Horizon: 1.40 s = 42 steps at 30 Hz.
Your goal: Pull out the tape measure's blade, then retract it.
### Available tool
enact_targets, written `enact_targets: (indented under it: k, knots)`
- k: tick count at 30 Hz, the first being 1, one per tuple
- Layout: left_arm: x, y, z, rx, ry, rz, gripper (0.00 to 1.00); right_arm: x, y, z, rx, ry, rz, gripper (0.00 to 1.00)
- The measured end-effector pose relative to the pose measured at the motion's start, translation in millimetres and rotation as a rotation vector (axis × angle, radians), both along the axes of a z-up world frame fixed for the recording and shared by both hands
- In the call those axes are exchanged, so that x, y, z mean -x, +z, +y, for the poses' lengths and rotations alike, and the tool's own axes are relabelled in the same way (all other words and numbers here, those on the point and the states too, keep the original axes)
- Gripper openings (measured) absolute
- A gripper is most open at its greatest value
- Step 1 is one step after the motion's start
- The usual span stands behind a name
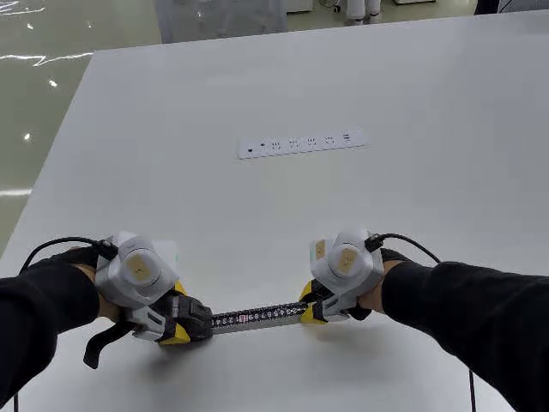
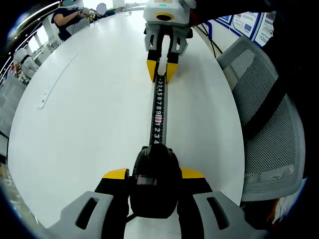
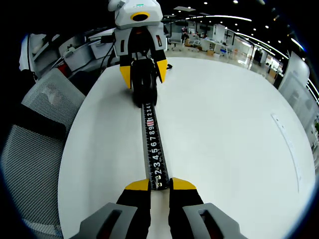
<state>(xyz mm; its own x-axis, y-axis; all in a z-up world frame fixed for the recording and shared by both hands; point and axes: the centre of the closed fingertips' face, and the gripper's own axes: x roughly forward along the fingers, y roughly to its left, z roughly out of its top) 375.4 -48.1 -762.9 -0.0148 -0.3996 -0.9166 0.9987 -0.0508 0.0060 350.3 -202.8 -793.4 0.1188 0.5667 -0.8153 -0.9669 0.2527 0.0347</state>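
Left tongs (image 2: 153,174) clamp the tape measure (image 2: 154,191), right tongs (image 3: 159,185) pinch its blade (image 3: 151,139): partly out, I judge; retraction remains.

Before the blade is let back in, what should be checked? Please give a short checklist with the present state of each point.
1. Left gripper shut on the tape measure case: ok.
2. Right gripper shut on the blade at its tip: ok.
3. The blade runs straight between them, no kink: ok.
4. The power strip on the table lies well away from the blade: ok.
5. Whether the case is locked or free to retract: cannot tell.
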Motion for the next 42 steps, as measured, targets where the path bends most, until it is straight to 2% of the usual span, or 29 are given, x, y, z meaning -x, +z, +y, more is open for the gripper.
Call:
enact_targets:
  k: [42]
  knots:
    - [-0.3,0.2,-0.8,-0.001,0.002,-0.005,0.32,2.9,-1.0,-20.1,0.009,-0.021,0.005,0.08]
